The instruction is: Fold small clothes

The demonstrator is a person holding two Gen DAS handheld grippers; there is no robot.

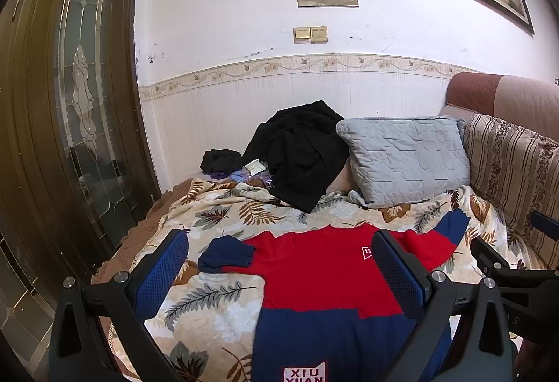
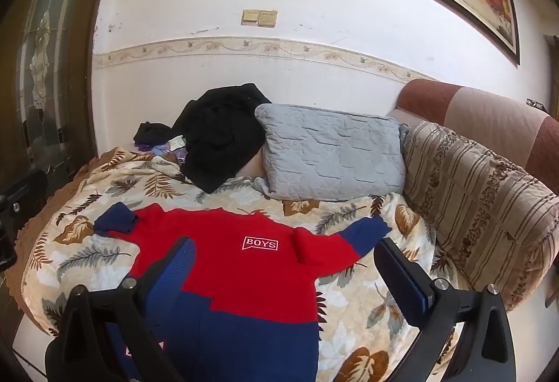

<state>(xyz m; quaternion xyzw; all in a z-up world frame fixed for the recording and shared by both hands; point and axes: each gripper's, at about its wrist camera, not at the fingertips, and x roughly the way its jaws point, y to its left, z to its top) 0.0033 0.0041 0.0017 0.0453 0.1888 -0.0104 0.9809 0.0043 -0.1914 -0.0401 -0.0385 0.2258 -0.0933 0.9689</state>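
A small red and navy sweater (image 1: 314, 273) lies flat, front up, on the leaf-print bedspread (image 1: 216, 312). It also shows in the right wrist view (image 2: 237, 270), with a white "BOYS" patch on the chest. Its left sleeve is folded in at the cuff; its right sleeve (image 2: 363, 230) lies spread out. My left gripper (image 1: 279, 263) is open and empty, held above the sweater's chest. My right gripper (image 2: 284, 268) is open and empty, above the sweater's right side. Part of the right gripper shows at the right edge of the left wrist view (image 1: 506, 263).
A grey quilted pillow (image 2: 332, 155) and a heap of black clothes (image 2: 220, 134) lie at the head of the bed by the wall. A striped cushion (image 2: 482, 203) lines the right side. A dark wooden wardrobe (image 1: 70, 102) stands on the left.
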